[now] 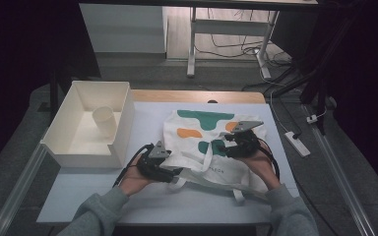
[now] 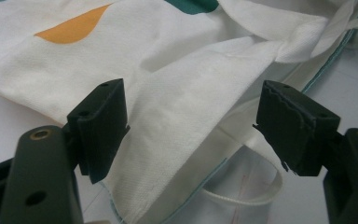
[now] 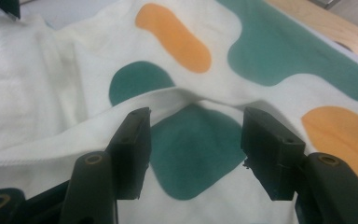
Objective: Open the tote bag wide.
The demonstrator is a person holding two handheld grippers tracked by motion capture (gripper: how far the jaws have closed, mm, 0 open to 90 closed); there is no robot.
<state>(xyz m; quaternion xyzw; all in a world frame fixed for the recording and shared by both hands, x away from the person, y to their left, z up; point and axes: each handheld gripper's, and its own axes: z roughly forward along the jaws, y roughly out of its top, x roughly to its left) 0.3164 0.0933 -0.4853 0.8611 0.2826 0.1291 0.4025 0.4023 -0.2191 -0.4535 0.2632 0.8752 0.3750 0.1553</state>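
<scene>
While we hold the left gripper with jaws spread wide over a fold of the white cloth tote bag with green and orange blobs, nothing is pinched. Our right gripper is released too, jaws apart above a green patch. Bag lies on the pale table, beside the cream open box.

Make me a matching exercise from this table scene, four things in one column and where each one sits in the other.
1. white paper cup
2. white cloth tote bag with green and orange shapes
3. open white box
4. white power strip

A. spread flat mid-table
B. left part of the table
C. inside the box
D. on the floor, right of the table

Pairs: 1-C, 2-A, 3-B, 4-D
</scene>
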